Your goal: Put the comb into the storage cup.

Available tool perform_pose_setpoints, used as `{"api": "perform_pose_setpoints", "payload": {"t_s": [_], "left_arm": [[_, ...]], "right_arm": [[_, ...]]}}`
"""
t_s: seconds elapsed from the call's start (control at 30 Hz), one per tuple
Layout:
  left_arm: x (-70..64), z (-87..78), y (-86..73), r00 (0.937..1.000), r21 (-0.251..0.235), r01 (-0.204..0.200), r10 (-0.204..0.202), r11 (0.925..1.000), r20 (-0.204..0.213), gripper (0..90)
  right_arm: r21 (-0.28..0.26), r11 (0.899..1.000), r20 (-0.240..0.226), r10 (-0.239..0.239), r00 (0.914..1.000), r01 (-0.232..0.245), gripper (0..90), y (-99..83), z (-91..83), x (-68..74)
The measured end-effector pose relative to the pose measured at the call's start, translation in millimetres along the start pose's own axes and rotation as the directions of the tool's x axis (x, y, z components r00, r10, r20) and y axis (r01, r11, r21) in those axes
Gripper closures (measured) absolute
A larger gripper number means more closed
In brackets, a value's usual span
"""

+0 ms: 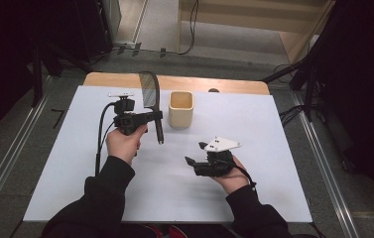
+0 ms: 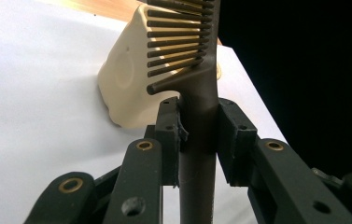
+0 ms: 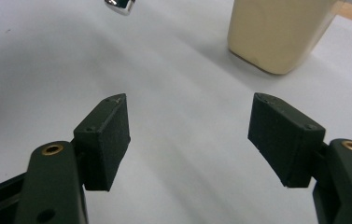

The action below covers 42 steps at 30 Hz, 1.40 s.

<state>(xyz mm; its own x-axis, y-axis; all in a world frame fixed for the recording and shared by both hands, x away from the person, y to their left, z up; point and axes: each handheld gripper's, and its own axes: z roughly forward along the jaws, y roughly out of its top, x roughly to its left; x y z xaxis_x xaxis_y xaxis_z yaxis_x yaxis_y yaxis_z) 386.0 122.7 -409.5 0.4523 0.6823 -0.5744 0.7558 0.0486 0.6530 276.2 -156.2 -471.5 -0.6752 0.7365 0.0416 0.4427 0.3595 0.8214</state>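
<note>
A dark comb hangs above the white table, teeth end pointing away from me. My left gripper is shut on its handle. In the left gripper view the two jaws press on the comb's handle just below the teeth, and my left gripper is above the table beside the cream cup. The cream cup stands upright right of the comb. My right gripper rests low near the table's middle, open and with nothing in it. Ahead of my right gripper stands the cup.
A white sheet covers the wooden table, whose far edge shows bare wood. A small shiny object sits at the top edge of the right gripper view. Dark stands and cables surround the table.
</note>
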Motion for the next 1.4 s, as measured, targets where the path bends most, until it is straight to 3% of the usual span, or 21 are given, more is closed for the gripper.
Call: {"api": "perform_pose_setpoints", "payload": {"t_s": [0.33, 1.0, 1.4], "left_arm": [[-1.1, -2.1, 1.0, 0.9999, -0.005, -0.011, 0.011, 0.9999, -0.003, 72.6], [-2.3, 1.9, 1.4, 0.9998, -0.003, -0.018, 0.018, 0.9998, 0.013, 72.6], [-10.9, 4.9, 12.9, 0.9988, -0.001, -0.044, 0.044, 0.999, 0.023, 72.6]], "right_arm": [[0.021, 0.999, 0.0, -0.027, 0.9996, 0.027, 27.5, -9.2, -10.7, -6.1], [0.042, 0.999, 0.007, -0.008, 0.9999, 0.007, 27.1, -30.6, -38.5, -18.0], [0.054, 0.999, 0.029, -0.001, 0.9996, 0.0, 26.9, -43.5, -52.5, -25.4]]}}
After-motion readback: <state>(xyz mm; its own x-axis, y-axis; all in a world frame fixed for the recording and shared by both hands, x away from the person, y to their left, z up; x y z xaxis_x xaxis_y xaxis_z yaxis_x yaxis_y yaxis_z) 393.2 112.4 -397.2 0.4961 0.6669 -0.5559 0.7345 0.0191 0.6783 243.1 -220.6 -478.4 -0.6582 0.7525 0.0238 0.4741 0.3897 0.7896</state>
